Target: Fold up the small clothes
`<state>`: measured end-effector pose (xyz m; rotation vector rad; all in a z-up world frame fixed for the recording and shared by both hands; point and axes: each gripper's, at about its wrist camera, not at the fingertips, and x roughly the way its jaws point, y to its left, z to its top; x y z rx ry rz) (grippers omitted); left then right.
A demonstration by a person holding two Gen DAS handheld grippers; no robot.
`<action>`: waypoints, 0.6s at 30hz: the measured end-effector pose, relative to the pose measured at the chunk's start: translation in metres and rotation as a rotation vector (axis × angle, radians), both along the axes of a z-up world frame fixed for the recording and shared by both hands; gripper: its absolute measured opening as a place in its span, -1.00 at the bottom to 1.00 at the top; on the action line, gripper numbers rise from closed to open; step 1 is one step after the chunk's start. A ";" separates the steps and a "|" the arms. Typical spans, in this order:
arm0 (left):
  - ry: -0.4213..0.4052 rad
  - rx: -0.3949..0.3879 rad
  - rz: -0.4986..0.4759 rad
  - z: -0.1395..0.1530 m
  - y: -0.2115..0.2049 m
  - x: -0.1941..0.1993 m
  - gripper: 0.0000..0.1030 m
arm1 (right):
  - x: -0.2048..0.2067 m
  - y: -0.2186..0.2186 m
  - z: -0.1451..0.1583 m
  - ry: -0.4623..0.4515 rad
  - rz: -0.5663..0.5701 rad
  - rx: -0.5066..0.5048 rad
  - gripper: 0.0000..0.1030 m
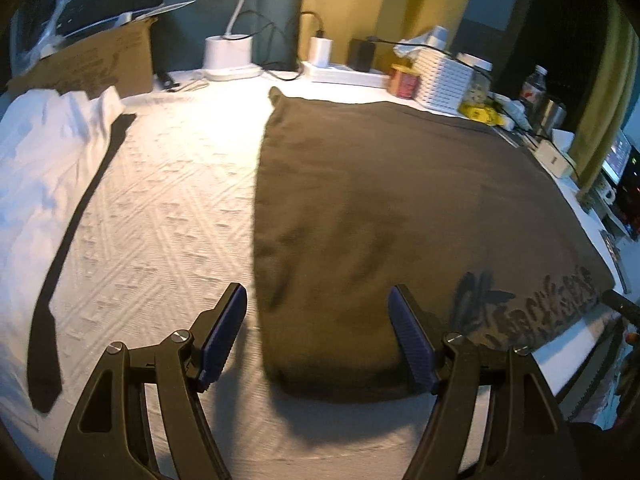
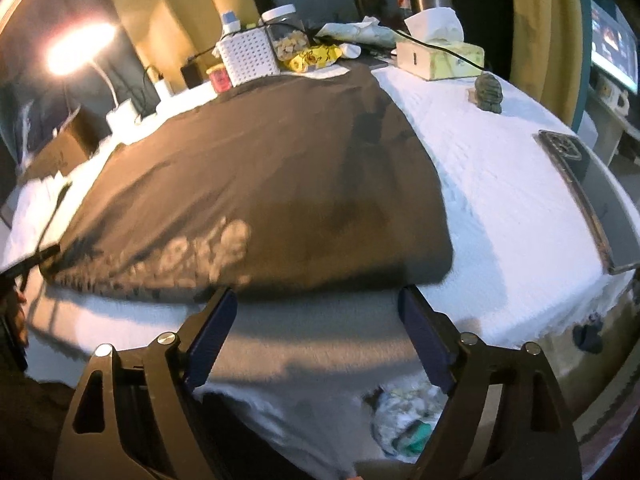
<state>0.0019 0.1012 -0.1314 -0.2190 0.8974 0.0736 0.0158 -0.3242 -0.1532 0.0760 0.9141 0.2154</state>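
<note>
A dark brown garment (image 1: 400,208) with a pale print near its front edge lies flat on the white textured tablecloth (image 1: 168,200); it also shows in the right wrist view (image 2: 260,184). My left gripper (image 1: 318,316) is open, empty, and hovers over the garment's near left corner. My right gripper (image 2: 316,316) is open, empty, and sits just in front of the garment's near right edge. A white cloth (image 1: 44,152) with a dark strip (image 1: 64,256) lies at the left.
A lamp base (image 1: 230,56), chargers, a white basket (image 1: 444,76), jars and snacks line the far edge. A tissue box (image 2: 440,56), a small dark figure (image 2: 489,92) and a phone (image 2: 576,160) lie at the right. A cardboard box (image 1: 92,64) stands at back left.
</note>
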 end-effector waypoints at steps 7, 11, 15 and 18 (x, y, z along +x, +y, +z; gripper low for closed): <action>0.018 0.001 0.056 0.000 0.023 0.006 0.42 | 0.036 0.009 -0.002 -0.026 -0.061 0.072 0.71; 0.011 0.001 0.078 0.004 0.033 0.012 0.42 | 0.054 0.017 -0.004 -0.038 -0.065 0.082 0.71; 0.012 -0.003 0.083 0.005 0.037 0.023 0.42 | 0.071 0.020 -0.005 -0.041 -0.079 0.097 0.71; 0.010 -0.004 0.079 0.005 0.038 0.031 0.42 | 0.084 0.021 -0.006 -0.043 -0.083 0.100 0.71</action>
